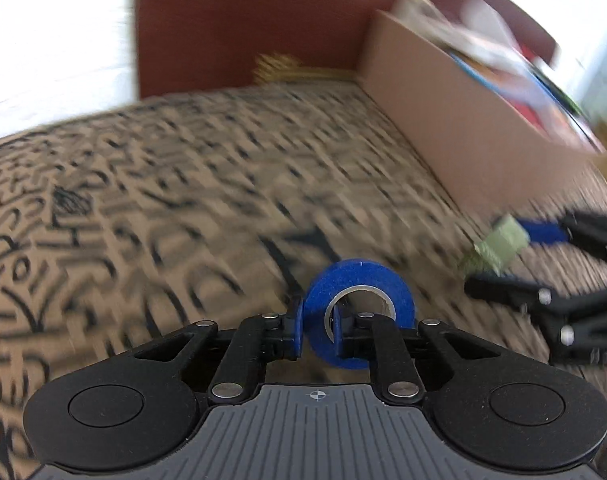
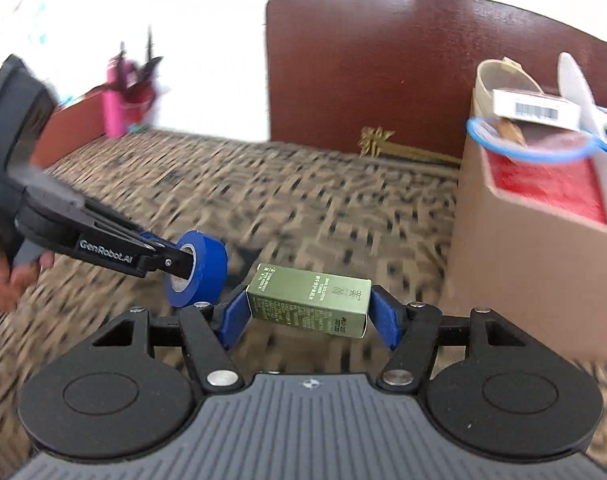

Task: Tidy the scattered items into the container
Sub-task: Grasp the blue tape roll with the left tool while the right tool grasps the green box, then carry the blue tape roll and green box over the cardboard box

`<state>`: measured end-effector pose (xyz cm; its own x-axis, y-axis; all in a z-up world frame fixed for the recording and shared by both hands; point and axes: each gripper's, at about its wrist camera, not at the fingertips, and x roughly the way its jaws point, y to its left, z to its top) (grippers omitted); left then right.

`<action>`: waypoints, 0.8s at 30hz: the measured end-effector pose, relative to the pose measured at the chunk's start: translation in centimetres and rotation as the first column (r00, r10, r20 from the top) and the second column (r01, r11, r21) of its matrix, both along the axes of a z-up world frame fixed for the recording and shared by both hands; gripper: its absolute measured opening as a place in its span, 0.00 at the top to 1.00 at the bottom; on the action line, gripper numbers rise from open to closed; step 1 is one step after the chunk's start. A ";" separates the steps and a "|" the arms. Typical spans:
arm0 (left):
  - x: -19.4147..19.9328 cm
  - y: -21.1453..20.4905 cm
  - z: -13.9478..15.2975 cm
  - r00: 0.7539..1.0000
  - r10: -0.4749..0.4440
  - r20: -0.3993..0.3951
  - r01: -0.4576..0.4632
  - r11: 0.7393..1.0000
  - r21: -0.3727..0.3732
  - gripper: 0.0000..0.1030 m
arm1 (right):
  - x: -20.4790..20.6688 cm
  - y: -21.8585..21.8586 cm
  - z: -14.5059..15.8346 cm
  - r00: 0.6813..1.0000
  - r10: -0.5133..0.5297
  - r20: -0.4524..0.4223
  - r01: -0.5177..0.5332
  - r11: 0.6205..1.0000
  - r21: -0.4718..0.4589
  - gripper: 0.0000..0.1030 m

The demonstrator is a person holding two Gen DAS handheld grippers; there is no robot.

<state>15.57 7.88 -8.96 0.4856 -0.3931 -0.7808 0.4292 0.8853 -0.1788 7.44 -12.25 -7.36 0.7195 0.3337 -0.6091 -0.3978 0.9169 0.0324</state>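
Observation:
My left gripper [image 1: 317, 330] is shut on the wall of a blue tape roll [image 1: 359, 312], one finger inside the core and one outside, lifted above the patterned cloth. In the right wrist view the same tape roll [image 2: 201, 274] hangs at the left on the left gripper [image 2: 185, 266]. My right gripper [image 2: 309, 316] is shut on a small green carton [image 2: 309, 300], held by its two ends between the blue pads. That green carton [image 1: 499, 246] shows at the right of the left wrist view. A cardboard box [image 2: 535, 272] with several items in it stands to the right.
A patterned tan and black cloth [image 1: 183, 200] covers the table. A dark red chair back [image 2: 363, 72] stands behind it. A pink bottle [image 2: 113, 100] and a red box sit at the far left. A gold object [image 2: 377, 140] lies near the far edge. A hand [image 2: 7, 276] holds the left gripper.

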 end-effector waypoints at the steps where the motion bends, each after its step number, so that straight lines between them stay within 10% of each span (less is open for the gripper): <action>1: -1.2 -0.4 0.2 0.999 -0.043 -0.020 0.043 0.999 0.013 0.90 | -1.3 -0.5 0.3 1.000 0.007 -0.017 -0.007 1.000 -0.010 0.33; 8: -4.3 -3.9 -0.7 0.992 -0.120 -0.040 0.122 0.989 0.081 0.50 | -4.7 -1.2 -1.3 0.999 -0.007 -0.041 0.003 0.996 -0.094 0.30; 24: -5.0 -4.8 -1.1 0.994 -0.111 -0.014 0.112 0.985 0.134 0.59 | -5.5 -2.8 -3.4 0.996 -0.075 -0.045 0.074 0.997 -0.032 0.34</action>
